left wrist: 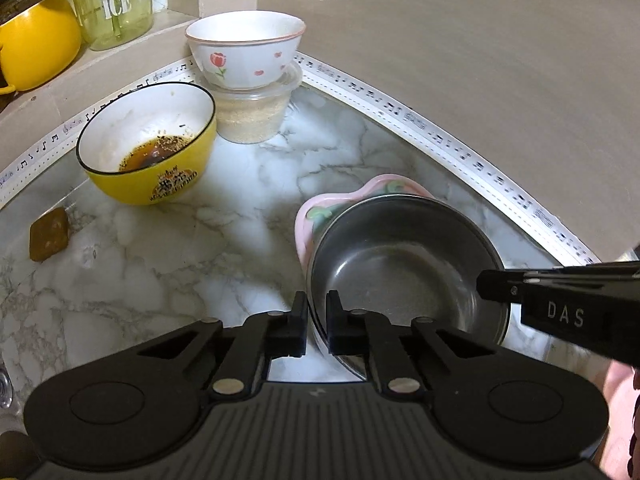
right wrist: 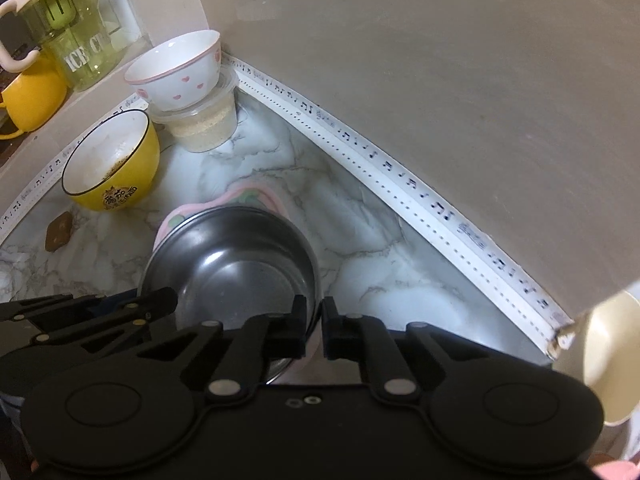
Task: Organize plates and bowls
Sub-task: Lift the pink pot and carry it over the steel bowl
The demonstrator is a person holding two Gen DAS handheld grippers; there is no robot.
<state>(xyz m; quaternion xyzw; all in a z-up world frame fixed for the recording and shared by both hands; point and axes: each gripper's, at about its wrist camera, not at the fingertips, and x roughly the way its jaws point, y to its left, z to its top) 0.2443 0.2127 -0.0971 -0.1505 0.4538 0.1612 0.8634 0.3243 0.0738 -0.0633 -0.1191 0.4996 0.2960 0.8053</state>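
A steel bowl [left wrist: 404, 264] sits on a pink plate [left wrist: 320, 208] on the marble counter. My left gripper [left wrist: 317, 324] is shut on the steel bowl's near-left rim. My right gripper [right wrist: 314, 328] is shut on the bowl's [right wrist: 232, 264] right rim; it shows in the left wrist view [left wrist: 500, 286] at the bowl's right side. The pink plate [right wrist: 248, 196] peeks out behind the bowl. A yellow bowl [left wrist: 148, 140] with dark sauce stands at the left. A white bowl with red hearts [left wrist: 244, 52] sits on a lidded plastic tub [left wrist: 256, 116] in the corner.
A brown pad [left wrist: 48, 234] lies on the counter [left wrist: 180, 248] at the left. A green jar [left wrist: 116, 4] and a yellow pot [left wrist: 36, 44] stand on the ledge. The wall [left wrist: 480, 60] runs close behind. A cream cup [right wrist: 612, 364] is at the right.
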